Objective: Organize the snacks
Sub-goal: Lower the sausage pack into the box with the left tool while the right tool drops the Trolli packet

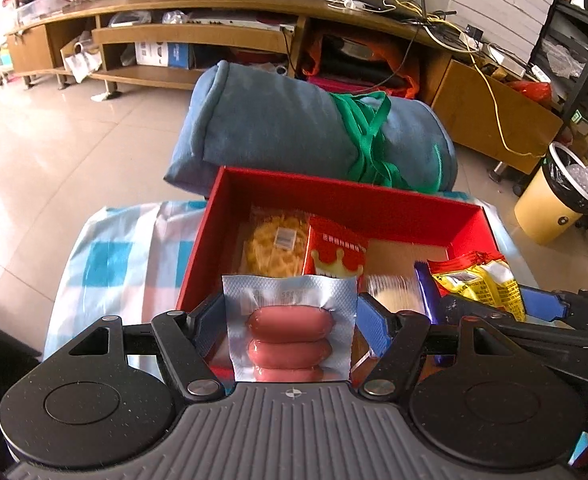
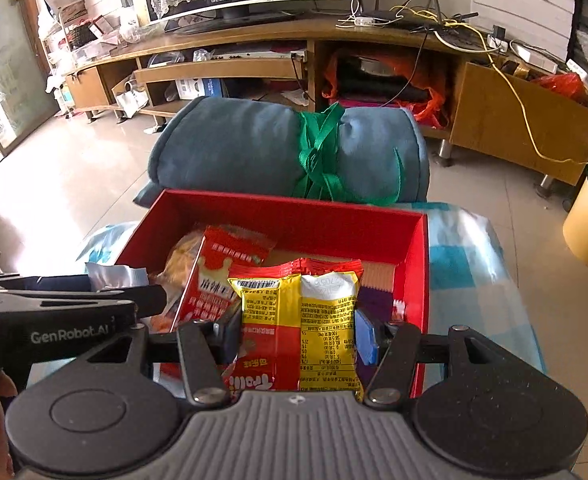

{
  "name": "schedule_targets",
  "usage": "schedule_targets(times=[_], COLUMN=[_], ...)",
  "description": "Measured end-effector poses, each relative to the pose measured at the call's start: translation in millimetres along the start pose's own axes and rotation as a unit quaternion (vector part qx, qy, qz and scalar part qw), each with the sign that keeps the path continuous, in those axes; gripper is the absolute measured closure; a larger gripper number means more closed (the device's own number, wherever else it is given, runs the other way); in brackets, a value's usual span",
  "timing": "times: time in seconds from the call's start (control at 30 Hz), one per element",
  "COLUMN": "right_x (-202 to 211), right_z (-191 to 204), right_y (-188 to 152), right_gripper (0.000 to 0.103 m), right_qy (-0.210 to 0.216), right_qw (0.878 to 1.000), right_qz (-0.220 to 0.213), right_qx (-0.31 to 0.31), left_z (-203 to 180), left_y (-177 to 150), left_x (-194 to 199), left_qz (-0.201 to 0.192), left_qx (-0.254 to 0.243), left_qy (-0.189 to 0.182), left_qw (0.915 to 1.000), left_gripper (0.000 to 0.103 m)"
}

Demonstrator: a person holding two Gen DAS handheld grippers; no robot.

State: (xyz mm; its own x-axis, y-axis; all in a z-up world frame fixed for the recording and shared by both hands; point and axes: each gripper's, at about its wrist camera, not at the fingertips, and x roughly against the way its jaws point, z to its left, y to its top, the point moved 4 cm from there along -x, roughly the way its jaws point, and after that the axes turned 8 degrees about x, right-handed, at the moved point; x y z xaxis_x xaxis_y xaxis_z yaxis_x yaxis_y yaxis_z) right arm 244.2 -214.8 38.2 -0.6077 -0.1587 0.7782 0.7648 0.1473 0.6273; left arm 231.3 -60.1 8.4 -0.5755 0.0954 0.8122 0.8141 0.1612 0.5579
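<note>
My left gripper [image 1: 289, 316] is shut on a silver pack of pink sausages [image 1: 289, 328], held above the near edge of the red box [image 1: 334, 196]. My right gripper [image 2: 298, 332] is shut on a yellow and red snack packet [image 2: 298, 320], over the same red box [image 2: 294, 208]. The packet [image 1: 478, 284] and the right gripper also show at the right edge of the left wrist view. Inside the box lie a clear bag of yellow crisps [image 1: 273, 244], a red packet with a crown [image 1: 336, 252] and a purple item [image 2: 378, 300]. The sausage pack's silver corner [image 2: 113, 276] shows beside the left gripper.
The box sits on a blue and white checked cloth [image 1: 113, 264]. Behind it lies a rolled blue blanket [image 1: 277, 128] tied with green strap. A wooden TV stand [image 2: 253, 68] runs along the back, and a yellow bin [image 1: 554, 204] stands on the tiled floor to the right.
</note>
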Motion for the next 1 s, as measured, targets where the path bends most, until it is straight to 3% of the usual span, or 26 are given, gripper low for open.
schedule_targets(times=[1.0], right_x=[-52], right_z=[-13], right_y=[2], right_gripper=[0.052], right_qy=[-0.026], right_qw=[0.999], right_qz=[0.031], right_qx=[0.007], left_z=[-9], left_y=[8], left_x=[-43], left_qz=[0.007], left_qx=[-0.021], left_qy=[0.043], left_qw=[0.9988], left_gripper=[0.027])
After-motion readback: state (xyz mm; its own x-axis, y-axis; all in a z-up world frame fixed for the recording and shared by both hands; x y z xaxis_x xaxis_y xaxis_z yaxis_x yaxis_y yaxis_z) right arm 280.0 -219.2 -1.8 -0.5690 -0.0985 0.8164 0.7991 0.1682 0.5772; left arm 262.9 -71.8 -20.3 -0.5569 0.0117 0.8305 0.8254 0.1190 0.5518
